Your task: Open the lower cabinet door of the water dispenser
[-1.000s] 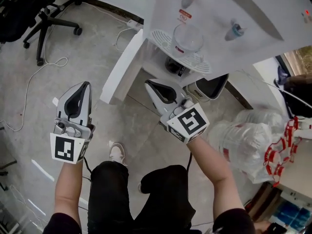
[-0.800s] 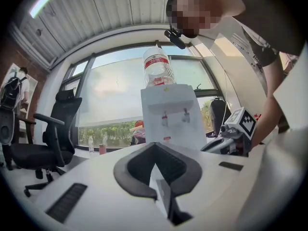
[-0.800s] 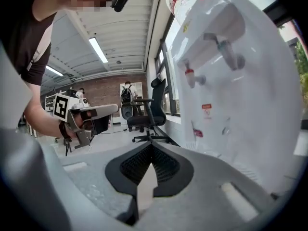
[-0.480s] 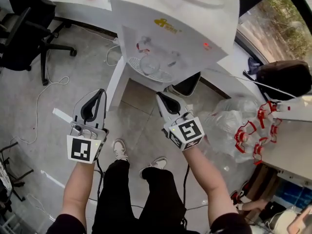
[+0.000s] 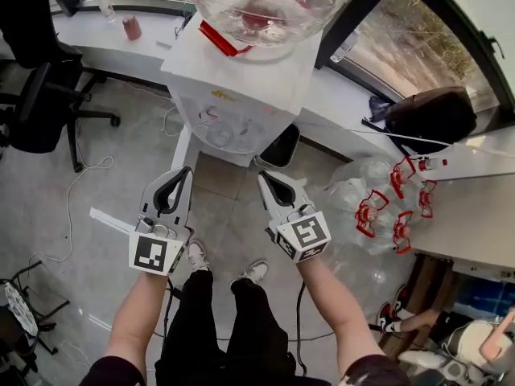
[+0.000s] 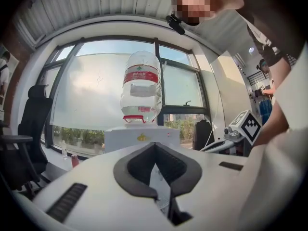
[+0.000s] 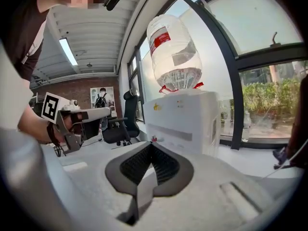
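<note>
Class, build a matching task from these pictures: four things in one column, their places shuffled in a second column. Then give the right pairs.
Things
1. large water bottle
2. office chair
3. black bag
4. empty bottles

Places
A. on the floor, head view's right
B. on the white ledge by the window
C. upside down on the water dispenser
D. on the floor, head view's left

Pairs: 1-C, 2-D, 3-B, 4-A
</note>
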Motion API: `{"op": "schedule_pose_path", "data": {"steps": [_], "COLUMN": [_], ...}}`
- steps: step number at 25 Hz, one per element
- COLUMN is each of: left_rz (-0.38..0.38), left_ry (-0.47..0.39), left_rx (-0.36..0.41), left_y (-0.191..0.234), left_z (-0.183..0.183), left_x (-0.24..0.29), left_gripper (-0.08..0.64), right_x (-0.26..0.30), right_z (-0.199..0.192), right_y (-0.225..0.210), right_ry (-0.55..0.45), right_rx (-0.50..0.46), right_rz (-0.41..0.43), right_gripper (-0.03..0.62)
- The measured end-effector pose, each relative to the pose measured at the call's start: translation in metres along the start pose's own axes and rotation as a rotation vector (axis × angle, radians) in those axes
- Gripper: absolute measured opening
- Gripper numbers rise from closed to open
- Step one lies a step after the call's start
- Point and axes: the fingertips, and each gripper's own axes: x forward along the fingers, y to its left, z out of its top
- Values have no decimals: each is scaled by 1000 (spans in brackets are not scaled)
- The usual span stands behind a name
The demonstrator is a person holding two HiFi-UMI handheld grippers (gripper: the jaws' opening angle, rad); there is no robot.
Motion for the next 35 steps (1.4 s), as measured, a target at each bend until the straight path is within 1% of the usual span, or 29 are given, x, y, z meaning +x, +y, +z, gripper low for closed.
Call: {"op": "schedule_pose_path", "data": {"steps": [4, 8, 11, 12, 16, 20, 24, 27, 31, 35], "left_rz": [-21, -35, -34, -33, -29, -44, -64, -76, -63, -48], "left_ry": [-11, -34, -3, -7, -59, -79, -115, -154, -162, -208], "left_rx": [-12, -20, 27, 34, 19, 18, 29, 35, 66, 85], "left_y": [-14, -23, -21, -21, -29, -41, -51, -56, -63, -67], "left_z": [44, 90, 116, 126, 172, 206, 242, 272, 301, 330], "left_x": [1, -1, -4, -4, -4, -6, -11, -14, -24, -36], "left_gripper": [8, 8, 8, 8, 8, 8, 8, 8, 8, 7], "right_x": [-27, -52, -67, -73, -97, -117, -132, -138, -154, -167], "right_z": [34, 78, 113, 124, 165, 203, 231, 249, 269, 287], "right_y": [11, 21, 30, 32, 34, 34, 34, 31, 33, 34], "right_ry": [-3, -27, -49, -53, -87, -130, -167, -201, -231, -248], "right_rx": [19, 23, 10, 1, -16, -30, -62, -59, -62, -57], "right_rz": [-21, -42, -41, -40, -56, -79, -96, -108, -109, -109], "right_gripper": [3, 3, 3, 3, 3, 3, 3, 3, 3, 3]}}
